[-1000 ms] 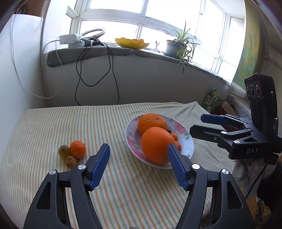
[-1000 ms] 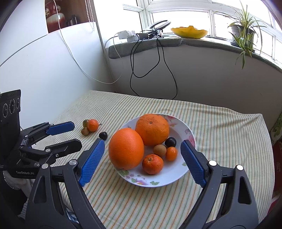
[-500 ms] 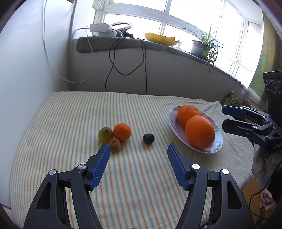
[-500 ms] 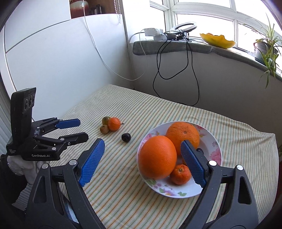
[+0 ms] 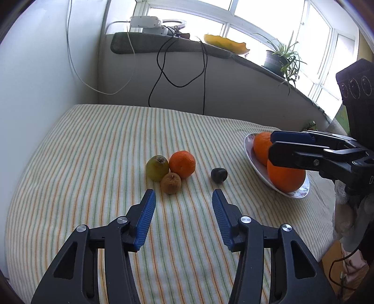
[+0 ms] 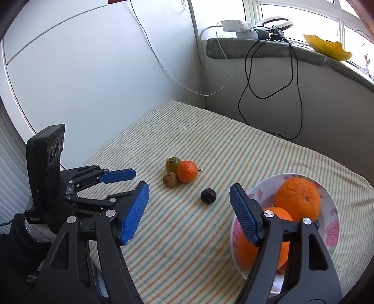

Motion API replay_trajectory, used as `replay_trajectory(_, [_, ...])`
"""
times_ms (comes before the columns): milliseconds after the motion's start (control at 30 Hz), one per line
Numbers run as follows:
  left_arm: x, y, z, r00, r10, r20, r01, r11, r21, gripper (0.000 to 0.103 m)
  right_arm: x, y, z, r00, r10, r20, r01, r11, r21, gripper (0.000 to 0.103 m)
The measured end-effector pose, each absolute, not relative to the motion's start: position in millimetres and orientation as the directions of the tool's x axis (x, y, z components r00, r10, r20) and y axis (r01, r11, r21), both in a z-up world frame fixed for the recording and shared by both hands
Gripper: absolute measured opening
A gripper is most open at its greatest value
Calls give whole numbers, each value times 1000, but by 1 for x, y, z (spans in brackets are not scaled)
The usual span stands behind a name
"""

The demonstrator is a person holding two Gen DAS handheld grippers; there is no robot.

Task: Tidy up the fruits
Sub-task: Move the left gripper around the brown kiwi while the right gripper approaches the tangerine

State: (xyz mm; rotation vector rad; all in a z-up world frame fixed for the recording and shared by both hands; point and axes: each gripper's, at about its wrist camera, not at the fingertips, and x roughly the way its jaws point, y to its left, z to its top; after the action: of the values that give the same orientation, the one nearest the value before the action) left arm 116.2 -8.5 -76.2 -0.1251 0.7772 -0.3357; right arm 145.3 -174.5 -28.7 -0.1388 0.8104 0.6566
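Left claw (image 5: 183,198) hangs over the striped cloth of the tabletop (image 5: 93,145), released; its jaws have just been closing, nothing between the blue pads. Just ahead of it a tight cluster of three fruits: a green-yellow fruit (image 5: 157,168), a small mandarin (image 5: 182,164) and a brown kiwi-like fruit (image 5: 170,183), all touching each other. A dark plum (image 5: 219,175) lies alone on the cloth, between the cluster and the plate, slightly closer to the right pad of the left claw.

Floral plate (image 6: 333,210) sits at the right side of the tabletop. It carries two big oranges: the far orange (image 6: 296,198) and the near orange (image 6: 245,247), the near one partly hidden behind the right claw's finger. Other small fruit on the plate mostly hidden, cannot tell what.

Right claw (image 6: 189,194) is also released, jaws have just been closing, empty gap between the pads; the plum (image 6: 208,196) shows through that gap further on, not touched. In the left wrist view the right claw (image 5: 272,145) crosses in front of the plate, side-on, above the oranges.

Behind: windowsill (image 5: 163,43) with a white power strip (image 5: 146,22), black cables (image 5: 163,70) hanging down the wall, a yellow dish (image 5: 225,43), a potted plant (image 5: 279,58).
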Motion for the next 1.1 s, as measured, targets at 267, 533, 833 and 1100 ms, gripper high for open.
replay_trajectory(267, [130, -6, -87, 636, -364, -680, 246, 932, -268, 43, 190, -144, -60, 385, 491, -782, -535, 809, 244, 53])
replay_trajectory(533, [141, -4, -93, 621, -366, -693, 243, 931, -274, 39, 218, -117, -82, 343, 450, -825, -514, 825, 236, 50])
replay_trajectory(833, [149, -4, -99, 604, -363, -710, 239, 932, -273, 38, 231, -103, -97, 328, 405, -854, -520, 831, 194, 49])
replay_trajectory(1100, [165, -11, -102, 585, -358, -728, 242, 934, -264, 34, 243, -95, -111, 307, 388, -869, -514, 836, 192, 48])
